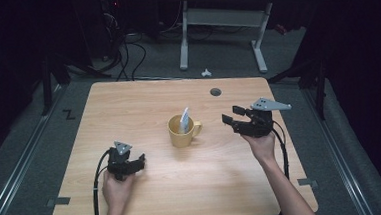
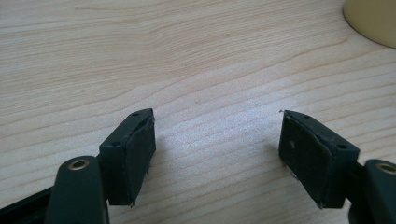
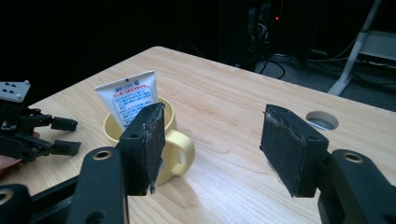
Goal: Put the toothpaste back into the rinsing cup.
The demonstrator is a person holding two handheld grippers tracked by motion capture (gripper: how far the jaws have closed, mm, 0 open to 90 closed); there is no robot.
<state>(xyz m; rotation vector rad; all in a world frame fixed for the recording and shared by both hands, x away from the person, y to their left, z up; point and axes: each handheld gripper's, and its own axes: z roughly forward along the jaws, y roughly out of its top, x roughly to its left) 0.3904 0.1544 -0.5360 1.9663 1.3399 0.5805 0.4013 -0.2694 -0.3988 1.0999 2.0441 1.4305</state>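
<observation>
On the wooden table [image 1: 149, 200], the yellow mug [image 1: 182, 133] stands mid-table, a white tube [image 1: 185, 120] upright inside. Right gripper [image 1: 230, 115], just right of the mug's handle, is spread and empty; left gripper [image 1: 140, 160], near-left, likewise. A careless approach might clip the handle, tipping mug and tube

Mug [image 1: 184, 131] sits mid-table [image 1: 149, 200], handle toward the right side; tube [image 1: 184, 120] stands inside it, leaning. Left gripper [image 1: 140, 160] near the front left of the mug, resting low on the table. Right gripper [image 1: 231, 116] just right of the handle, apart from it. Cable hole [image 1: 215, 92] behind the mug, near the far edge
</observation>
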